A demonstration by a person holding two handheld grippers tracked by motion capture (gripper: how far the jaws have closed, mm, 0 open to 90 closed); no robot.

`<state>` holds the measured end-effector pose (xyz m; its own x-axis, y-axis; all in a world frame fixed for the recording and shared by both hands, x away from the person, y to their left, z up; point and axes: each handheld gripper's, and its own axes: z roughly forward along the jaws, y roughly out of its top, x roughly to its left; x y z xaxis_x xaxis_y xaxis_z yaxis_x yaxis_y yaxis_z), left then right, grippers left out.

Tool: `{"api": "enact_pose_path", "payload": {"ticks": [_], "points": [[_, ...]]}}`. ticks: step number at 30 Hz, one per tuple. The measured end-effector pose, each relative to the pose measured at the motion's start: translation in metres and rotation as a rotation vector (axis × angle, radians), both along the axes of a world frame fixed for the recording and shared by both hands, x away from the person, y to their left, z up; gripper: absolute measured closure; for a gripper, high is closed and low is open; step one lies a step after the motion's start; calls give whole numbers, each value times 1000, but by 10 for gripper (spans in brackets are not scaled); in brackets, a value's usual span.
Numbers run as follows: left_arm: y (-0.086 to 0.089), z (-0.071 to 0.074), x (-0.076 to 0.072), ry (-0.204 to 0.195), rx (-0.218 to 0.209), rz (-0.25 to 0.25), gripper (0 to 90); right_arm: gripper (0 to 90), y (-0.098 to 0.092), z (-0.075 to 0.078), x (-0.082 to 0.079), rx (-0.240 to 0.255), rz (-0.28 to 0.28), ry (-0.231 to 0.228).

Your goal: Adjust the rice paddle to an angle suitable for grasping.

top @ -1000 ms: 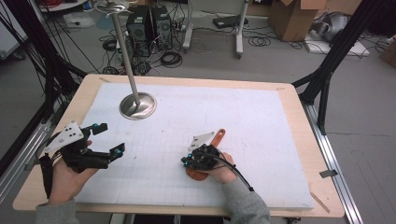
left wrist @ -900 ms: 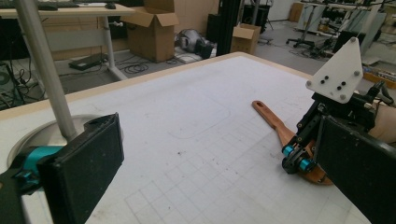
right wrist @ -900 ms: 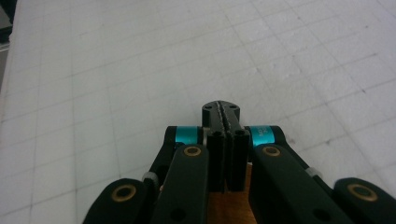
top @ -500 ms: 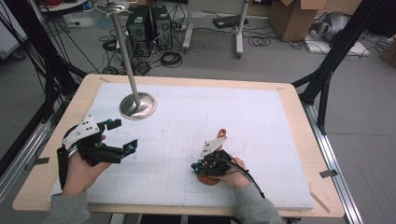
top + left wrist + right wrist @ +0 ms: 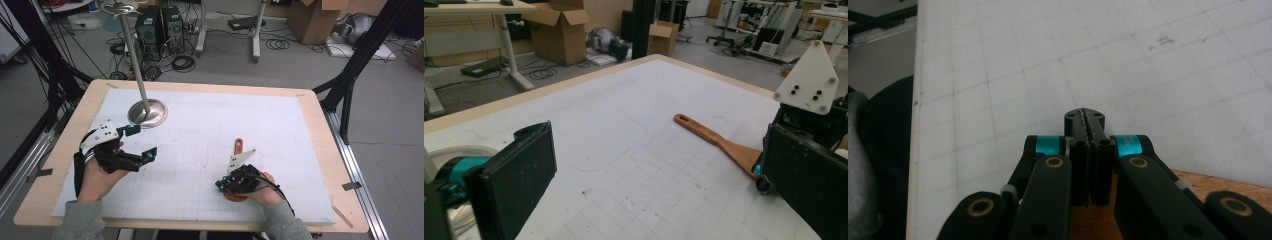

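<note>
A flat wooden spatula with an orange-brown blade and a hole in its handle end (image 5: 238,150) is being seen lying on the white gridded mat (image 5: 210,125) that is covering the light wooden bench (image 5: 320,130), towards the near right of the scene, with its handle pointing to the far side. Its blade is being covered by the right gripper (image 5: 220,185), which is being held low over the near end of the spatula by the person's right hand (image 5: 262,189); in the right gripper view the two black jaws are being pressed together with nothing between them, and the wood of the blade is being glimpsed just beneath them. The left gripper (image 5: 142,145) is being held by the left hand (image 5: 97,177) at the near left of the mat, well apart from the spatula, and its jaws are being kept spread wide with nothing between them. In the left gripper view the spatula (image 5: 719,142) is being framed between the two open jaws, farther off. A shiny metal stand with a round base and a thin upright pole (image 5: 146,112) is being seen at the far left of the mat, just beyond the left gripper.
</note>
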<state>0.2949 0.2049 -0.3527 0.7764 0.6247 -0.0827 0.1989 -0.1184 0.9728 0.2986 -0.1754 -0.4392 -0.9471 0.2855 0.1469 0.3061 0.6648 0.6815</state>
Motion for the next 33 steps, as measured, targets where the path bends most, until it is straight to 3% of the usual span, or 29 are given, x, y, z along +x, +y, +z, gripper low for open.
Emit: {"api": "enact_pose_path", "payload": {"ticks": [9,14,19,23,27,33], "points": [[-7,-1,4,2,0,-19,20,893,-19,-1,-2,19,9,49],[-10,-1,4,4,3,-25,20,893,-25,2,-3,39,36,11],[-8,-1,3,2,0,-18,20,893,-45,11,2,86,-45,-45],[-7,-2,1,5,9,-17,20,894,-66,16,8,93,-155,-89],[-6,-3,0,9,17,-13,20,894,-82,12,15,55,-251,-111],[-2,-4,-2,9,17,-3,20,894,-89,0,23,13,-325,-101]]}}
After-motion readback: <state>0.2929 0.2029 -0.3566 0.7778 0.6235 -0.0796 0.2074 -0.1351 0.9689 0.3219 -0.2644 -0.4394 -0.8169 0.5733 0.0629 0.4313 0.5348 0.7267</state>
